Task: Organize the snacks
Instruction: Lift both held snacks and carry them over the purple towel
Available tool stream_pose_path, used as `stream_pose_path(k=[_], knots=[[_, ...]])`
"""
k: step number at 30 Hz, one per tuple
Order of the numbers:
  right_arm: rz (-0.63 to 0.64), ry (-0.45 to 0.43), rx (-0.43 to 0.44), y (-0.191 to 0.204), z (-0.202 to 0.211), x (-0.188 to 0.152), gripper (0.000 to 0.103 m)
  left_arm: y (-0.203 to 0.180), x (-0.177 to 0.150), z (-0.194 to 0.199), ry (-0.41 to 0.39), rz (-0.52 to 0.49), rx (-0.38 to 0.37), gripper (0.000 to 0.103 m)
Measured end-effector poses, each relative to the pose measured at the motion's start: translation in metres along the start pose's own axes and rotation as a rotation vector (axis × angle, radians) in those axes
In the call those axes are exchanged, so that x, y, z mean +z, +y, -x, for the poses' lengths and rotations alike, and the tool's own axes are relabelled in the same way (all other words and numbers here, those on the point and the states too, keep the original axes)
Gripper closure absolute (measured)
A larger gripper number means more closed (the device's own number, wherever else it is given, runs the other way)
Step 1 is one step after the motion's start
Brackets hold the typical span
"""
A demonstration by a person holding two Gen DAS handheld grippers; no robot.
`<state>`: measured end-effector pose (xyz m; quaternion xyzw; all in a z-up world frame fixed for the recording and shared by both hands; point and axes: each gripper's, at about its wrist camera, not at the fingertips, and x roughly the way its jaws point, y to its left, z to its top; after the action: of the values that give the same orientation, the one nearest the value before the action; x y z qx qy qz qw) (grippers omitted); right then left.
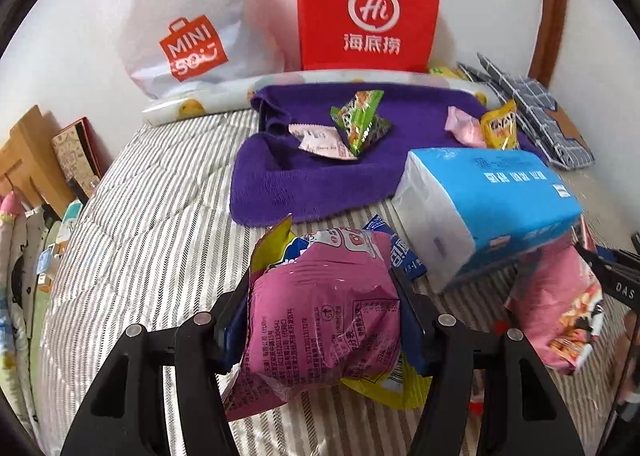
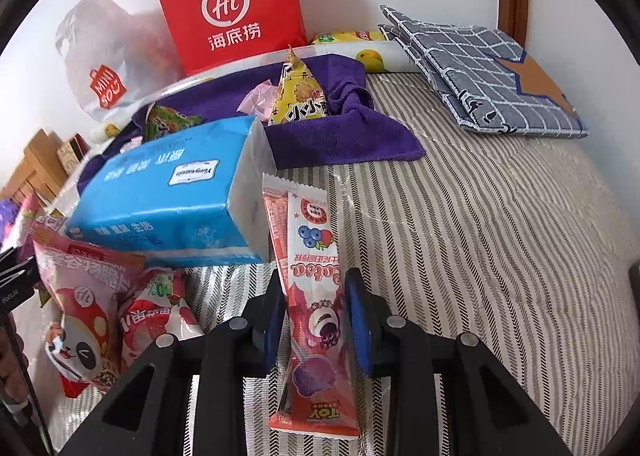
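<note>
Left gripper (image 1: 322, 296) is clamped on a pink-purple snack bag (image 1: 320, 320), pads pressing both sides, with a yellow packet edge (image 1: 384, 388) and a blue wrapper (image 1: 404, 252) bunched in around it; whether those are also held, cannot tell. The bag fills the lower centre of the left wrist view, above the striped bedspread (image 1: 160, 196).

Right gripper (image 2: 314, 308) has its jaws nearly closed around a long pink Lotso candy stick pack (image 2: 310, 296). Its long axis runs straight away from the gripper, bottom centre up toward mid-frame, jaws crossing it at about mid-length. The blue pads look close on its sides; reads as a grip.

Key relation: the purple towel (image 1: 304, 176) with snacks already on it — green packet (image 1: 360, 120), pink-white sachet (image 1: 324, 140), yellow triangular pack (image 2: 298, 96) — lies ahead of both grippers, upper centre in both views. A blue tissue pack (image 1: 492, 204) sits between, right of centre in the left view, left of centre in the right view. Left hand has the clearer line to the towel; the right one would probably pass right of the tissue pack.

More loose snacks: pink panda bag (image 2: 84, 308), strawberry packet (image 2: 160, 308), lower left of right view. Red Haidilao paper bag (image 1: 368, 8) and white Miniso plastic bag (image 1: 188, 28) stand against the wall behind.
</note>
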<state>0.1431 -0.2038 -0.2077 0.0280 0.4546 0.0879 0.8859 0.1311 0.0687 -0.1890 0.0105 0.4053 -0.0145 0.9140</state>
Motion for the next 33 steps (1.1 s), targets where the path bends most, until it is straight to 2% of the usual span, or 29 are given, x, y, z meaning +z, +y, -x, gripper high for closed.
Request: stream_pose_path(k=[4,7,9,11,12,16,24,33], knots=[[0.056,0.003,-0.067,0.011,-0.002,0.0,0.074,0.0,-0.002,0.0,-0.013,0.0,-0.002,0.04],[0.03,0.002,-0.04,0.004,-0.002,-0.001,0.074,0.002,-0.001,-0.003,0.0,0.013,-0.021,0.039],[0.031,0.002,-0.041,0.004,-0.002,0.0,0.074,0.006,-0.001,-0.011,0.041,0.038,-0.063,0.036],[0.043,0.004,-0.056,0.006,-0.003,0.0,0.074,0.01,-0.004,-0.022,0.106,0.1,-0.11,0.036],[0.047,0.003,-0.061,0.007,-0.003,0.0,0.074,0.01,-0.004,-0.018,0.085,0.106,-0.102,0.039],[0.037,0.002,-0.05,0.007,-0.002,0.0,0.073,0.002,-0.005,-0.017,0.092,0.081,-0.083,0.039],[0.036,-0.001,-0.05,0.007,-0.002,0.0,0.073,0.013,-0.007,-0.017,0.079,0.137,-0.127,0.04],[0.02,-0.004,-0.033,0.003,-0.002,-0.001,0.073,0.019,-0.008,-0.014,0.065,0.168,-0.142,0.041]])
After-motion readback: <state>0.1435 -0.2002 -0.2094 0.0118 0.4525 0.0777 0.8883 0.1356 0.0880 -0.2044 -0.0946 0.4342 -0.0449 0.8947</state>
